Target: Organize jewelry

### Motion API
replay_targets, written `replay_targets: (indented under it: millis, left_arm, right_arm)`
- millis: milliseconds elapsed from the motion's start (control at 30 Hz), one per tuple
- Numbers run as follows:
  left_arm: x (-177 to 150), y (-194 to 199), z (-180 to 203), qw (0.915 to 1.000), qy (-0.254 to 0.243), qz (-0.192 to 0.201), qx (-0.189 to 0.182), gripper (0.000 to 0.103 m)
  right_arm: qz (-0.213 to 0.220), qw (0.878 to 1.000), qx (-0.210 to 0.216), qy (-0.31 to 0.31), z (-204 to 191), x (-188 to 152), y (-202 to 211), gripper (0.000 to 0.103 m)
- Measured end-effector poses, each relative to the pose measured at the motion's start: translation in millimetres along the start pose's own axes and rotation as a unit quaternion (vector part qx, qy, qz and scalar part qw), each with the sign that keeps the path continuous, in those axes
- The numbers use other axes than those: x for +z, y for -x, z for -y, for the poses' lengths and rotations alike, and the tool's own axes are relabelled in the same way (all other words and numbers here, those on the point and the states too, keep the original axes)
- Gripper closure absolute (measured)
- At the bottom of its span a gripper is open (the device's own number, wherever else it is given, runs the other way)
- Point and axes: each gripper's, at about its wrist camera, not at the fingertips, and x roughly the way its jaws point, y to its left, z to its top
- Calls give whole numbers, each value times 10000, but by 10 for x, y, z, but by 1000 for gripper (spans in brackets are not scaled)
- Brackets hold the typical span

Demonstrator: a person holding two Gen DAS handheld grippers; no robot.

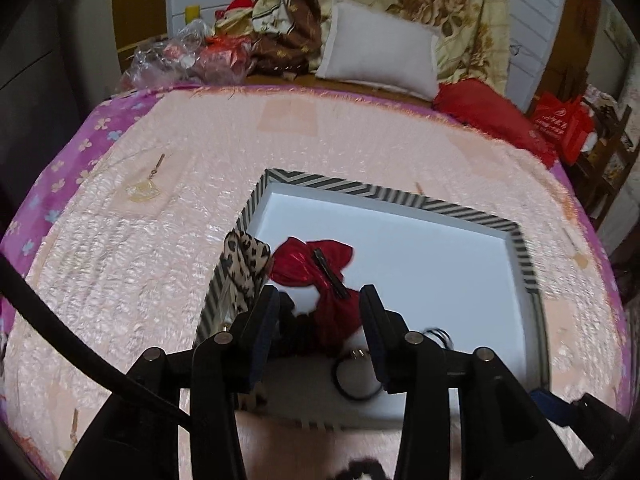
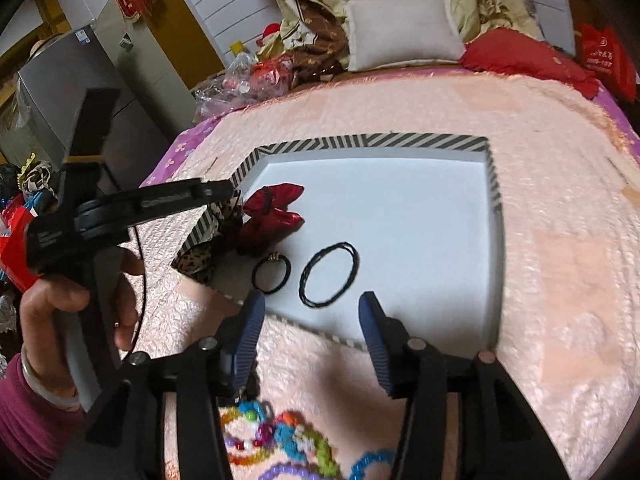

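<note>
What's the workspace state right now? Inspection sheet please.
Surface: pink quilted bedspread, striped tray on it.
Job's things: red bow clip, leopard scrunchie on the tray's edge, small black hair tie and thin black loop in the tray; colourful beaded strings and gold earring outside it.
Clutter: plastic bags at the bed's far end.
Grippers: left gripper open over the tray; right gripper open, empty.
Cables: black cable.
Surroundings: white pillow, floral quilt, red cushion.
</note>
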Motion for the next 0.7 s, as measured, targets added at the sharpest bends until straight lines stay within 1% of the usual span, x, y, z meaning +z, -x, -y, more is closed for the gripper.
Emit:
replay_targets:
  millis: [167, 267, 367, 433, 533, 700]
  left_arm:
    - [-220, 333, -50, 9993, 10, 9, -367, 73]
    - [-429, 497, -105, 9989, 37, -23, -477, 73]
    - [-676, 592, -148, 9983, 49, -174, -559, 73]
    - [-842, 634, -147, 9982, 47, -210, -558, 73]
    - [-1048, 614, -132, 9979, 48, -310, -561, 73]
    - [-1293, 528, -118, 9957, 274, -577, -669, 73]
  right_arm:
    - [102, 9997, -184, 156, -17, -202, 280, 49]
    - [100, 9995, -247, 187, -2, -341, 407, 48]
    - [57, 9985, -429, 329, 24, -502, 486, 48]
    - [13, 9975, -591, 391, 50, -599, 508, 48]
    - [-69, 9977, -585, 346, 108, -734, 527, 48]
    - [-106, 9971, -665, 364, 165, -931, 588, 48]
